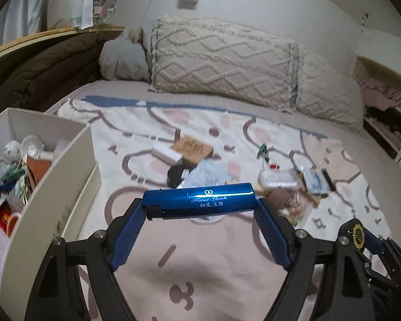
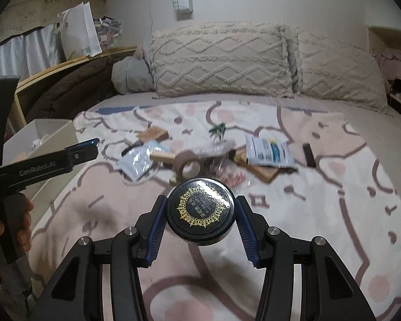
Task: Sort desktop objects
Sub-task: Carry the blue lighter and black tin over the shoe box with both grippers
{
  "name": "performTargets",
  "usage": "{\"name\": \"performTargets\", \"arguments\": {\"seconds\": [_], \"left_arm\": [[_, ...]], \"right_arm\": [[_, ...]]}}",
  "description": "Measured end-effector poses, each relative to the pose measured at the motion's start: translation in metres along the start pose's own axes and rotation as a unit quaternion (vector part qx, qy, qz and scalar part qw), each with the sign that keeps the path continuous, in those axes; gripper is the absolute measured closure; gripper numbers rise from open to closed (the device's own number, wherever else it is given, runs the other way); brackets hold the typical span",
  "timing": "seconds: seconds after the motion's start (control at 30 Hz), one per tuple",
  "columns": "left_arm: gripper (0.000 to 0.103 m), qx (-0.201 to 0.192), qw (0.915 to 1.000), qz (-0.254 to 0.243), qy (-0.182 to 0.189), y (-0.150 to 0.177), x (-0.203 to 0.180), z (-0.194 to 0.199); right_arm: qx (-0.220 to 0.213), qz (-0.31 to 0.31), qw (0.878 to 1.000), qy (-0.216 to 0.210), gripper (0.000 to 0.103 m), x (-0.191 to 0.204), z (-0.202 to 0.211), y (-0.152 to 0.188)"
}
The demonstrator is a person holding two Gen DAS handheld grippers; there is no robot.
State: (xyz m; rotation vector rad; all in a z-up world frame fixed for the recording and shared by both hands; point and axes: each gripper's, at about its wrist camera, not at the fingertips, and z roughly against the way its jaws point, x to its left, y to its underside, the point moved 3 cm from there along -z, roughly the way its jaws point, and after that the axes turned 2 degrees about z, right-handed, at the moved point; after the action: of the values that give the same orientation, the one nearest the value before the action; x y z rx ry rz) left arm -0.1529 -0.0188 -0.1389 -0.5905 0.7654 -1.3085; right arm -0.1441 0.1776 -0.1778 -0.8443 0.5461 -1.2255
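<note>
The left hand-held gripper (image 1: 200, 206) clamps a blue lighter (image 1: 199, 199) crosswise by its ends and the right hand-held gripper (image 2: 200, 211) pinches a round black tin (image 2: 200, 210), both raised above the bed (image 2: 334, 214), seemingly bound for the white box (image 1: 64, 165) at nine o'clock.

A glossy blue lighter (image 1: 199, 200) with pale lettering and a heart mark sits between the blue ribbed pads of the black left hand-held gripper (image 1: 200, 208). The round tin (image 2: 200, 210) in the right hand-held gripper (image 2: 200, 214) is black with a gold lace ring on its lid. The blanket (image 2: 320, 200) is cream with pink blotches and mauve outlines. At twelve o'clock, beige pillows (image 2: 219, 58) carry a raised diamond pattern. A white storage box (image 1: 64, 165) stands at nine o'clock.
</note>
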Motion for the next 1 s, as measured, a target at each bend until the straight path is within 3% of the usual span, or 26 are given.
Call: {"name": "performTargets", "arguments": {"seconds": [0.43, 0.73, 1.0], "left_arm": [[0.02, -0.07, 0.9975, -0.01, 0.002, -0.037, 0.022, 0.037], [0.02, -0.102, 0.9947, 0.014, 0.009, -0.052, 0.051, 0.07], [0.02, -0.128, 0.9905, 0.044, -0.021, -0.057, 0.091, 0.095]], "right_arm": [[-0.022, 0.006, 1.0, -0.02, 0.052, 0.021, -0.006, -0.04], [-0.041, 0.018, 0.998, -0.052, 0.052, 0.062, -0.004, -0.067], [-0.052, 0.032, 0.994, -0.089, 0.052, 0.102, 0.001, -0.082]]}}
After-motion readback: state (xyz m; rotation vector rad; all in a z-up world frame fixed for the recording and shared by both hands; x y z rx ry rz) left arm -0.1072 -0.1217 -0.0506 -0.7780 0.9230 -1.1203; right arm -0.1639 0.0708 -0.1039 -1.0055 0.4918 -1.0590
